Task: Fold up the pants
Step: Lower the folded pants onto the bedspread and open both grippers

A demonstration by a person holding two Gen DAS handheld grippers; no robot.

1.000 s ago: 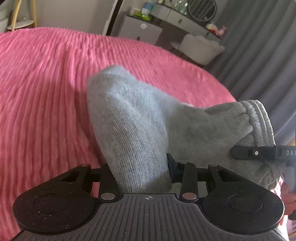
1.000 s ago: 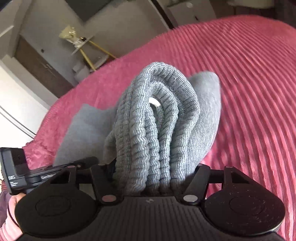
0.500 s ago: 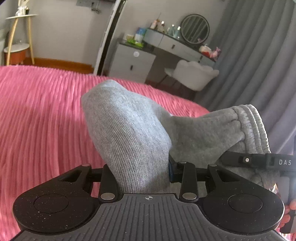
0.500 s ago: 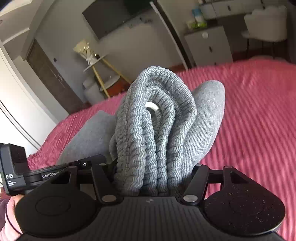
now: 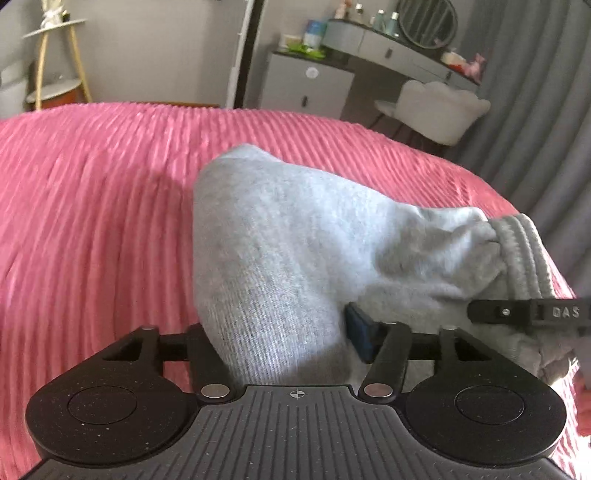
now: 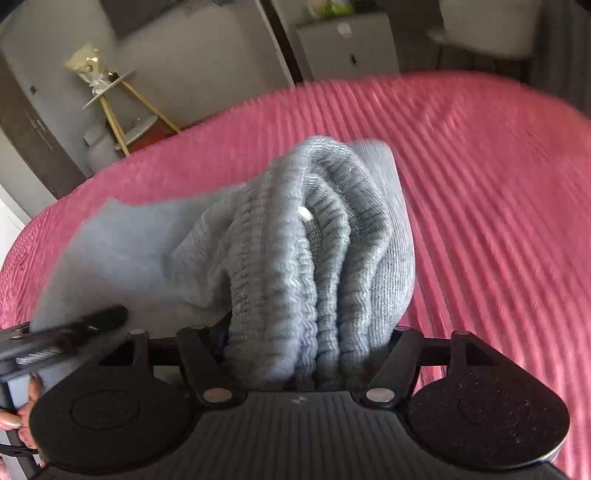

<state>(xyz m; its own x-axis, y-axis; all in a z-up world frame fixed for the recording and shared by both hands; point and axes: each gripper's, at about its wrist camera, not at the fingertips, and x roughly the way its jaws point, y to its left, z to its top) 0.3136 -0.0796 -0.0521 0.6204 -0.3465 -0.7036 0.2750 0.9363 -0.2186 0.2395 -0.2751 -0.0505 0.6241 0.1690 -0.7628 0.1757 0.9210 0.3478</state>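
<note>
The grey pants [image 5: 295, 251] hang bunched between my two grippers above the pink ribbed bedspread [image 5: 92, 206]. My left gripper [image 5: 284, 336] is shut on a thick fold of plain grey fabric. My right gripper [image 6: 306, 343] is shut on the bunched ribbed waistband [image 6: 295, 266], where a bit of white drawstring [image 6: 305, 214] shows. The right gripper's finger also shows in the left wrist view [image 5: 524, 312] at the right edge, against the waistband [image 5: 524, 251]. The left gripper shows in the right wrist view [image 6: 62, 336] at the lower left.
The pink bedspread [image 6: 480, 206] fills the area under and around the pants. Beyond the bed stand a grey dresser [image 5: 306, 85], a vanity with round mirror [image 5: 424, 18], a white chair [image 5: 439, 110], grey curtains [image 5: 546, 110] and a gold-legged side table [image 5: 55, 62].
Both grippers have kept their hold on the pants. The views first tilted up toward the room, then dipped back toward the bed; the pants moved along with the grippers.
</note>
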